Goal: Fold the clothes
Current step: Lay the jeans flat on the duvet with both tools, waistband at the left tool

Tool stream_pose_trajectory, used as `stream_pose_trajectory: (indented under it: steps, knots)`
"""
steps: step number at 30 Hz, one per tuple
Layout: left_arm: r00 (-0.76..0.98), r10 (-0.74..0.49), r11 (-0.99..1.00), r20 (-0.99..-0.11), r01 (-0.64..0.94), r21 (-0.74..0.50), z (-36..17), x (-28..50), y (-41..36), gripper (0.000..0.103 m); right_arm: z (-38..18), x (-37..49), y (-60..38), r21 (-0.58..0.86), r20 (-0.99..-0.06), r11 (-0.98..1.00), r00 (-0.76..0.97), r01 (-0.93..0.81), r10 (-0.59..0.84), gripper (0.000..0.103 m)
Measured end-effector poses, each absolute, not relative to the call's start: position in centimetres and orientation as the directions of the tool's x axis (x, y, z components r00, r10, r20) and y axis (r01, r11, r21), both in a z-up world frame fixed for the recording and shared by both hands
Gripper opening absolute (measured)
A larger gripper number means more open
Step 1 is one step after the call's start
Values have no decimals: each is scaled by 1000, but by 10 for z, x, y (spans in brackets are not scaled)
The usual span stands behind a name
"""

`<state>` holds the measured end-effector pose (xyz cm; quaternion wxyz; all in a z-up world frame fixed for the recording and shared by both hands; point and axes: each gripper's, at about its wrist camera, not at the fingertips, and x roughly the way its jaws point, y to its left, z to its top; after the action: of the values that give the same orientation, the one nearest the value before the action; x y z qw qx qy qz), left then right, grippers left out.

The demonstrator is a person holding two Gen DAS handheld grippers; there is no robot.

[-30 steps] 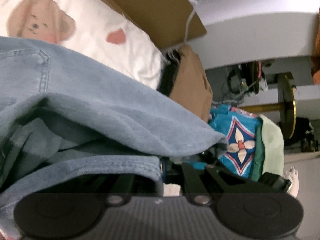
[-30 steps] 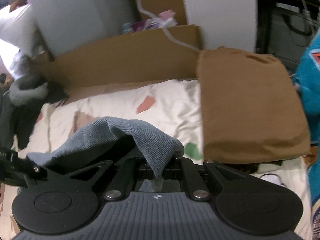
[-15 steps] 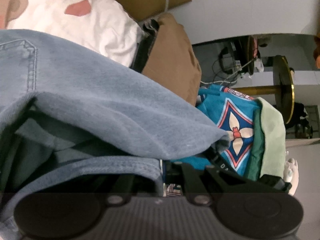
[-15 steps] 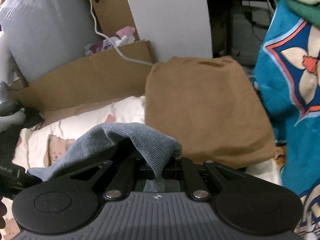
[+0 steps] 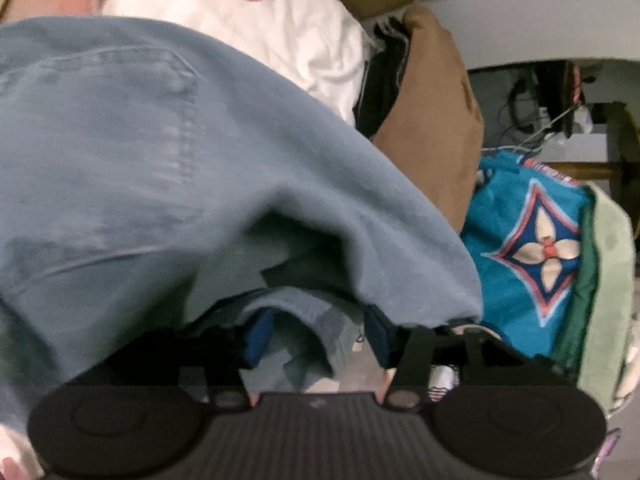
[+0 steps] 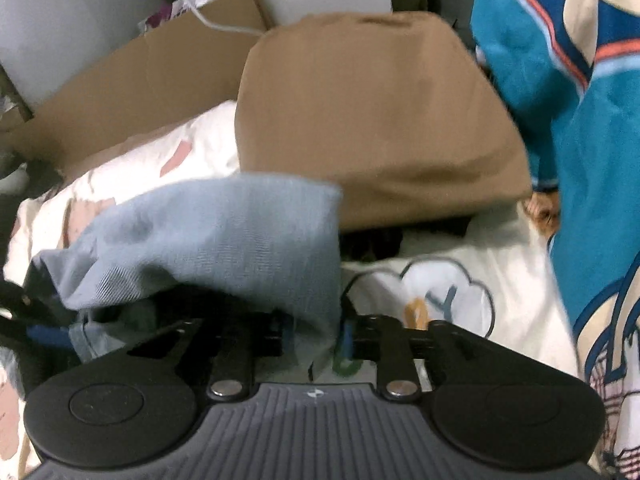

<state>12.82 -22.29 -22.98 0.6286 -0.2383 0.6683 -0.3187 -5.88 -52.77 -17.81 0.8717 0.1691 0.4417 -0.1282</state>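
A light blue denim garment [image 5: 160,160] lies bunched over the front of both grippers on a white printed bedsheet [image 5: 288,20]. My left gripper [image 5: 316,334] is open, its blue pads [image 5: 256,338] wide apart and a loose fold of denim hanging between them. In the right wrist view the denim [image 6: 224,232] is draped over my right gripper [image 6: 316,332]. Its jaws stand a little apart and a strip of denim runs down between them. The blue pads [image 6: 347,336] show beside the cloth.
A folded brown garment [image 6: 372,120] lies just beyond the denim on the bedsheet [image 6: 460,264]. A teal patterned cloth [image 6: 592,100] hangs at the right, with light green fabric [image 5: 612,280] next to it. A cardboard sheet [image 6: 140,80] and white panels stand behind.
My left gripper has opened and let go of the denim. The right jaws have parted slightly and the denim over them has spread and dropped. Both views have shifted toward the brown garment.
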Motion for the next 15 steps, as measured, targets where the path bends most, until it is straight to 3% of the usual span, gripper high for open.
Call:
stream_pose_trajectory:
  steps: [3,15]
  knots:
    - [-60,-733,674,-677,69,-736,-220,134,-192,62,-174,-64,-521,158,-816,926,574,343,-73,48]
    - [152,-706,698,-692,-20,-716,-207,138,-62,74,-130,-77,-496,116,-771,960,633,257,-76,51]
